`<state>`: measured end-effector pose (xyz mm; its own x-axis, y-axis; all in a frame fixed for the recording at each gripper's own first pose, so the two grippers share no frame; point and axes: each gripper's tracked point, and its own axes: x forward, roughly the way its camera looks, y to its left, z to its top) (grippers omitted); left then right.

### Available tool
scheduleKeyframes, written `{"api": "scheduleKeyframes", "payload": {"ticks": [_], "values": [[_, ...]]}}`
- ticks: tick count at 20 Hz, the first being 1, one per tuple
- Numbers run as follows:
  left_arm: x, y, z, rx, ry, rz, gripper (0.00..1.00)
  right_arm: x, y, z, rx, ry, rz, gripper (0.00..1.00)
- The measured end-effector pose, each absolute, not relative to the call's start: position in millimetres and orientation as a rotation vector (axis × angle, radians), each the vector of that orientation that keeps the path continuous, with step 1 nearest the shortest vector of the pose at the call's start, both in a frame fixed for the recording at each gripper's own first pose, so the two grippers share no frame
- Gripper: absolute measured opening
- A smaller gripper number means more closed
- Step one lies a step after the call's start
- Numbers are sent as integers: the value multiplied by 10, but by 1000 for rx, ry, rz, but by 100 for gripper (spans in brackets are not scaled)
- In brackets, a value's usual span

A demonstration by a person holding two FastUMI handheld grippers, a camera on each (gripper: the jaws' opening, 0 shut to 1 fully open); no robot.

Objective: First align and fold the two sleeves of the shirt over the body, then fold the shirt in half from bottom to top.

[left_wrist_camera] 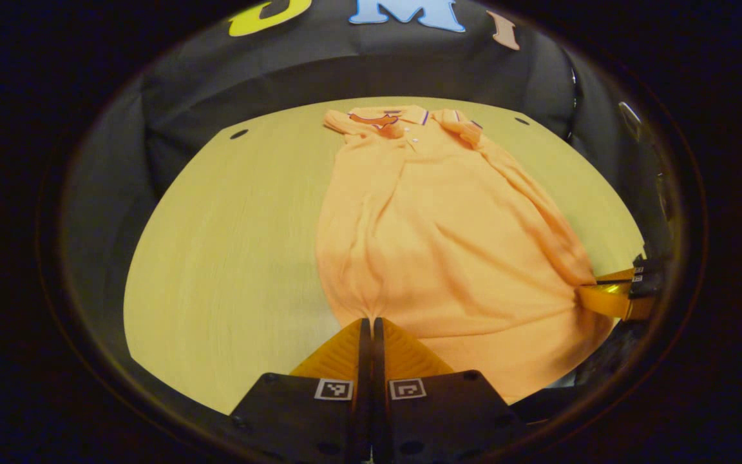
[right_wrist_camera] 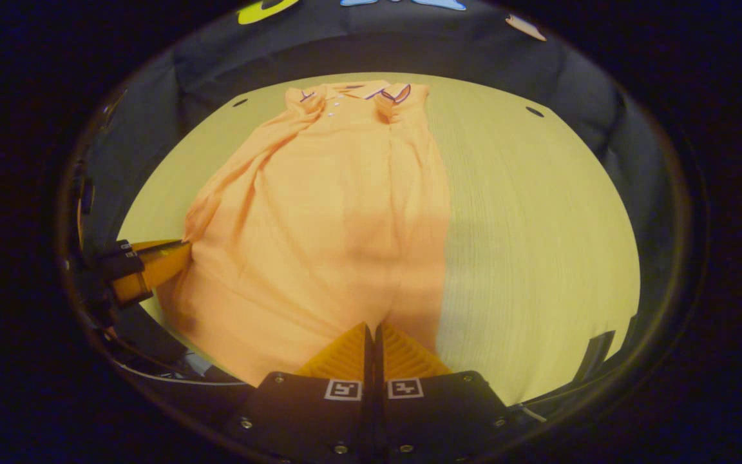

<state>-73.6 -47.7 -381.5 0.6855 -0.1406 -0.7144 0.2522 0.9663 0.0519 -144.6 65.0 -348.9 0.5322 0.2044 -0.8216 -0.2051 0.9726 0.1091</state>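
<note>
orange polo shirt [right_wrist_camera: 319,219] flat on pale wooden table [right_wrist_camera: 538,225], collar at far edge, sleeves folded in, right gripper [right_wrist_camera: 371,330] pinched closed on near hem, left gripper [right_wrist_camera: 174,254] at shirt's left edge

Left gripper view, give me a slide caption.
Left gripper shut on the orange shirt's bottom hem, sleeves folded in, on the table.

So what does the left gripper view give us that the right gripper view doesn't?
Left gripper view: left tongs close up, pinching the shirt hem, with bare table on the image's left. Right gripper view: right tongs close up on the hem, with bare table on the image's right. Shared: the shirt lies flat, collar far, sleeves folded in, and the opposite tongs are at the hem's other corner.
</note>
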Motion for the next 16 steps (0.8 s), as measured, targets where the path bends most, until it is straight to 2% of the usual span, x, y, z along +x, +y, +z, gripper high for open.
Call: {"api": "scheduleKeyframes", "payload": {"ticks": [8, 16], "values": [[-451, -415, -3509, 71, 758, -197, 6, -1227, 752, -3168, 71, 923, 284, 0], [197, -484, -3018, 58, 682, -208, 6, -450, 710, -2687, 118, 811, 273, 0]]}}
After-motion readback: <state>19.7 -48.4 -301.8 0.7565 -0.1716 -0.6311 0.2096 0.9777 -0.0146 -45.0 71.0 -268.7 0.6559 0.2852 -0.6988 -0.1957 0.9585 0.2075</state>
